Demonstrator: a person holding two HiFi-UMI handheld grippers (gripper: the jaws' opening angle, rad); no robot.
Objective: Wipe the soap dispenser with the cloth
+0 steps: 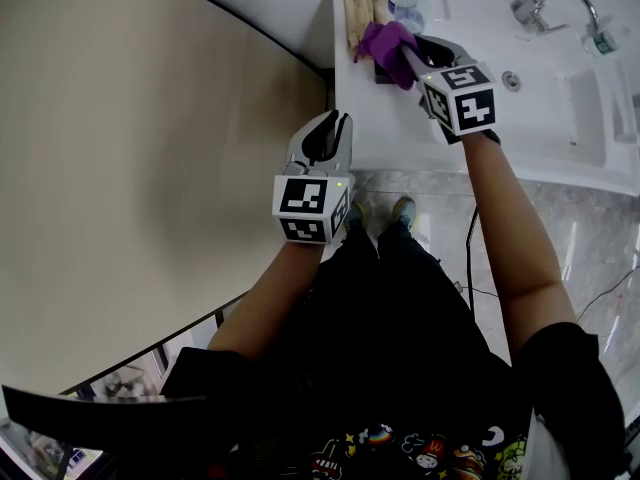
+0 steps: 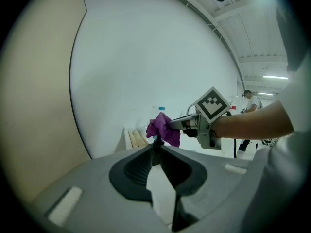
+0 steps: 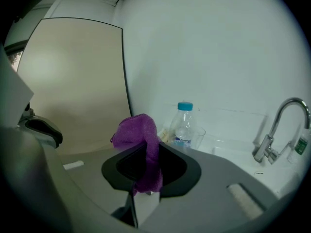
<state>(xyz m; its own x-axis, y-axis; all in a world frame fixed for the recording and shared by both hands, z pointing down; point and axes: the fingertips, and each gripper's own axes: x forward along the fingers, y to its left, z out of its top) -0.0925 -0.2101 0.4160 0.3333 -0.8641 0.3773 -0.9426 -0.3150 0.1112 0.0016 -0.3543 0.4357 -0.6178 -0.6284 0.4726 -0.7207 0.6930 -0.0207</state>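
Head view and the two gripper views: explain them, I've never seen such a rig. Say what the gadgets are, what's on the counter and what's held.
A person holds a hand-held gripper in each hand, a two-jaw clamp with a marker cube. The head view looks down from the person's head; each gripper view looks along its own jaws. On the white counter stand a blue-capped bottle and a tap. The right hand-held gripper pinches a purple cloth; the left hand-held gripper is shut and empty.
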